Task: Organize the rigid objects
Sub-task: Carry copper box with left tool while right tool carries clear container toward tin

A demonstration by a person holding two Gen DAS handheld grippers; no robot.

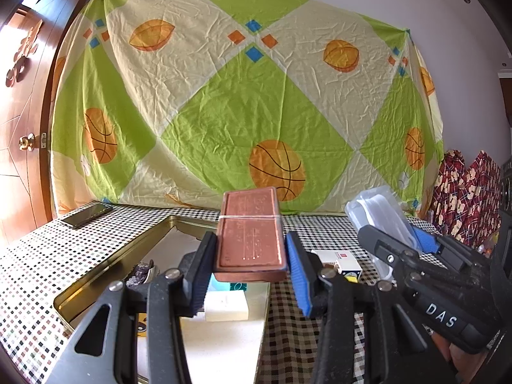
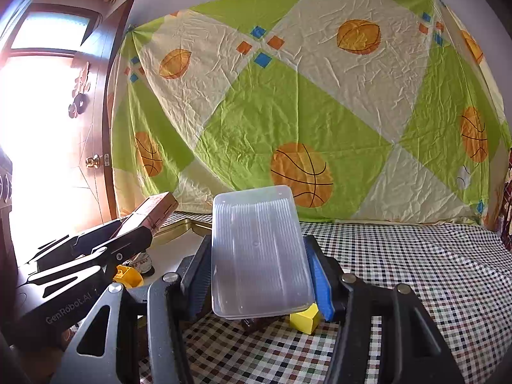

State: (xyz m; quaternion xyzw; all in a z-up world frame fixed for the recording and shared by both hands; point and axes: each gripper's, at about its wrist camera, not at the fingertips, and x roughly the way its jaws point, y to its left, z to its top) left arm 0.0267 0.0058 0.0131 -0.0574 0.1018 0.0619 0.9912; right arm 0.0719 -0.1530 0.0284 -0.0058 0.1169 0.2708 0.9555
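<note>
While both tools were loaded at the moment of inspection, neither load had been set down: the left gripper (image 1: 251,256) had its jaws closed on a reddish-brown flat box (image 1: 250,233) bound across its middle by a thin band, held above the near right corner of the gold tray (image 1: 96,275), and the right gripper (image 2: 259,268) had its jaws closed on a clear plastic box (image 2: 257,252), held above the checked tabletop (image 2: 416,262) just right of the tray. The chief risk, in my judgement, was slippage: each box was pinched only at its lower sides, with most of its length standing free beyond the pads, so a quick tilt could lever it out. The clear box looked smooth and thin-walled and could flex or pop free under pressure. The two grippers stood close side by side, so a crossing move could knock one load against the other. Lowering the brown box blind could land it on the items already in the tray. Counted: two grippers, two held boxes, one tray. In the tray, one white block (image 1: 226,305), one teal item (image 1: 238,286) partly hidden, one yellow piece (image 2: 128,276) and one dark patterned object (image 1: 140,273). On the tabletop, one phone (image 1: 87,215) near the far left corner, one small white carton (image 1: 339,260), and one yellow block (image 2: 304,319).
</note>
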